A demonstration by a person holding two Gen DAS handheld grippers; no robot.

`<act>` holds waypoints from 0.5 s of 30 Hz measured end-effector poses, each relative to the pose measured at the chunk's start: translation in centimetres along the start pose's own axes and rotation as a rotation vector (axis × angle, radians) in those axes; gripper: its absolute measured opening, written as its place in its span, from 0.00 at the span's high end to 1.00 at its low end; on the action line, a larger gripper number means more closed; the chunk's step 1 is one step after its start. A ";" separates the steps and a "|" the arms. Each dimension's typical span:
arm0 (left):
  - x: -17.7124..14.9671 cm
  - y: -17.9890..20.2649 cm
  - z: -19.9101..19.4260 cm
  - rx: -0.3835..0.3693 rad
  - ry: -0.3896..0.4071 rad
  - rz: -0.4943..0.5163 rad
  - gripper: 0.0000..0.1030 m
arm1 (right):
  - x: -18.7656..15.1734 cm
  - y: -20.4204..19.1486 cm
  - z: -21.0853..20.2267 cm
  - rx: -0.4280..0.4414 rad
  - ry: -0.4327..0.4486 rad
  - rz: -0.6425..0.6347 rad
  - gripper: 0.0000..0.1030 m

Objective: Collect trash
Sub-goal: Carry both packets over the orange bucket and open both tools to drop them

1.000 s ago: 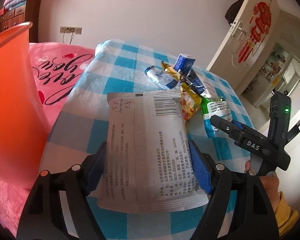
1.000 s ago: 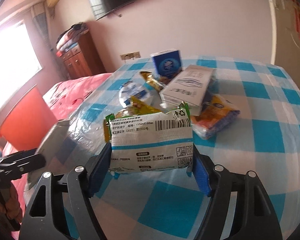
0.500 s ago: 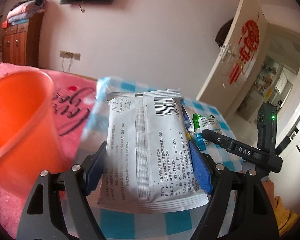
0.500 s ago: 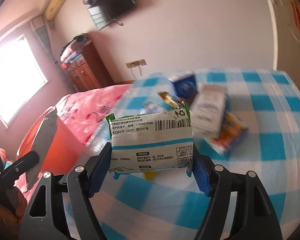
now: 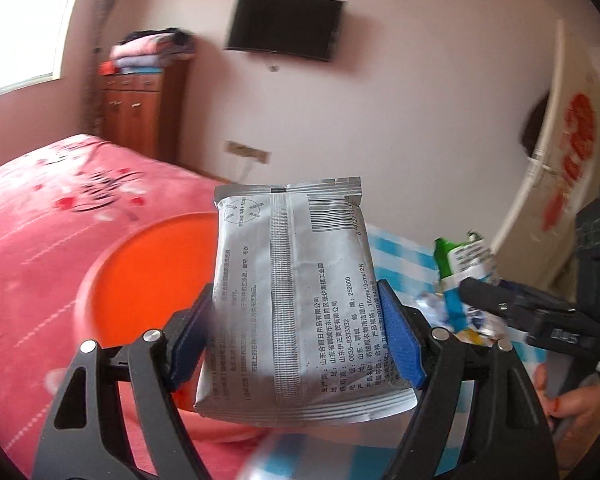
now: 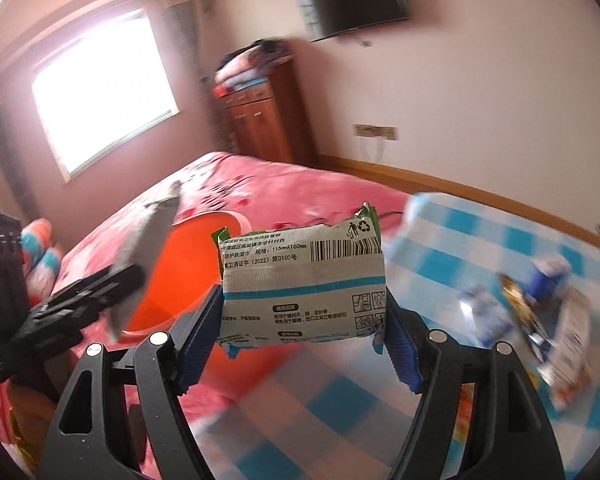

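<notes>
My left gripper (image 5: pixel 296 340) is shut on a silver wet-wipe packet (image 5: pixel 296 292) and holds it upright in the air, in front of the orange bin (image 5: pixel 140 280) that stands on the pink bed. My right gripper (image 6: pixel 304 336) is shut on a white and green wipe packet (image 6: pixel 304 284), held in the air over the table edge, right of the orange bin (image 6: pixel 188 276). The left gripper and its silver packet (image 6: pixel 148 248) show at the left of the right wrist view. The right gripper's packet (image 5: pixel 464 264) shows at the right of the left wrist view.
A blue-checked table (image 6: pixel 480 248) holds several more wrappers and a small box (image 6: pixel 548 312) at the right. The pink bed (image 5: pixel 40 208) lies left. A wooden cabinet (image 5: pixel 140 116), a wall TV (image 5: pixel 284 28) and a white door (image 5: pixel 564 152) stand behind.
Both grippers have lifted and swung left with their packets, away from the table pile towards the orange bin, which now sits lower and nearer the middle of both views.
</notes>
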State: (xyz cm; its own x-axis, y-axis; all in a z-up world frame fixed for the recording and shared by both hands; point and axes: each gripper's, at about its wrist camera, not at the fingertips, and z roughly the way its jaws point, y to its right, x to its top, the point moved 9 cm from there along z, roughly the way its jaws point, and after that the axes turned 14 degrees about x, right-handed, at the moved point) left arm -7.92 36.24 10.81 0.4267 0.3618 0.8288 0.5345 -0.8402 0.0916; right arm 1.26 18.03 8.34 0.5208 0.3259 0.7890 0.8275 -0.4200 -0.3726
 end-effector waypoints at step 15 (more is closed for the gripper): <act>-0.2 -7.1 3.2 0.188 -0.040 -0.052 0.14 | 0.3 -6.3 10.5 -0.011 -0.153 -0.220 0.12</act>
State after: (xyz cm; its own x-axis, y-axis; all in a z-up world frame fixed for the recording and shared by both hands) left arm -9.46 43.42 8.19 0.4217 0.4212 0.8029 0.6818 -0.7311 0.0255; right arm -1.60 29.66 5.80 0.3554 0.5340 0.7672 0.9222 -0.3341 -0.1946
